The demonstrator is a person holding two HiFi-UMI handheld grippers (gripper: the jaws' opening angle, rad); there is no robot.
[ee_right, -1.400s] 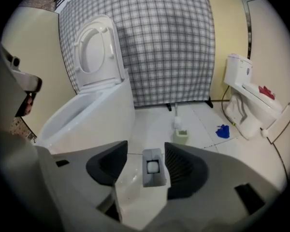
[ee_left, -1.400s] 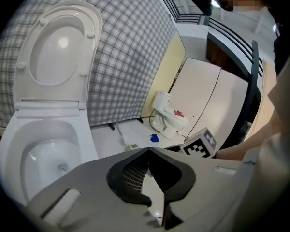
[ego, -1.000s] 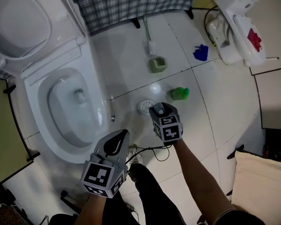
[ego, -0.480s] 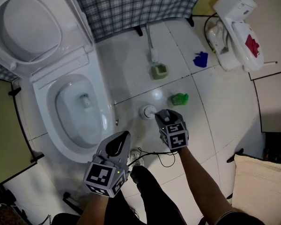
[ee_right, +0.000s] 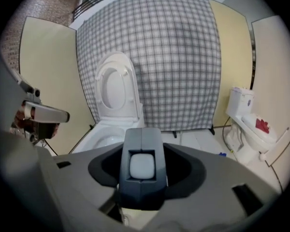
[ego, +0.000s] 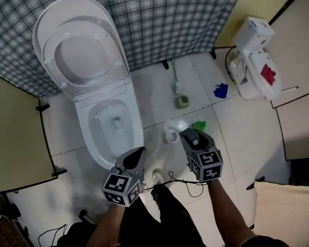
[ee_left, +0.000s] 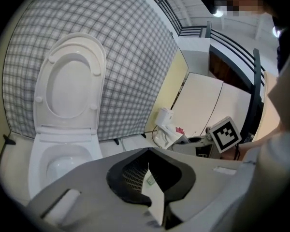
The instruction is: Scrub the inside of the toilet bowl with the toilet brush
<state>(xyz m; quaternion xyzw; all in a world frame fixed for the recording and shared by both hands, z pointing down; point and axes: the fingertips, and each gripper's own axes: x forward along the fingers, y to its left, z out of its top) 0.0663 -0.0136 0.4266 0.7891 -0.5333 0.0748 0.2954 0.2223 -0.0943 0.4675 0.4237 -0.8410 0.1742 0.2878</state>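
Toilet brush beyond right gripper, apart, jaws just narrowed, empty

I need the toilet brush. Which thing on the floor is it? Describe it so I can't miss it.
Right of the toilet, on the tiles below the checked curtain, is the brush. It alone has a long pale handle, running from a dull olive block toward the curtain; the nearby bright green item and blue item have none.
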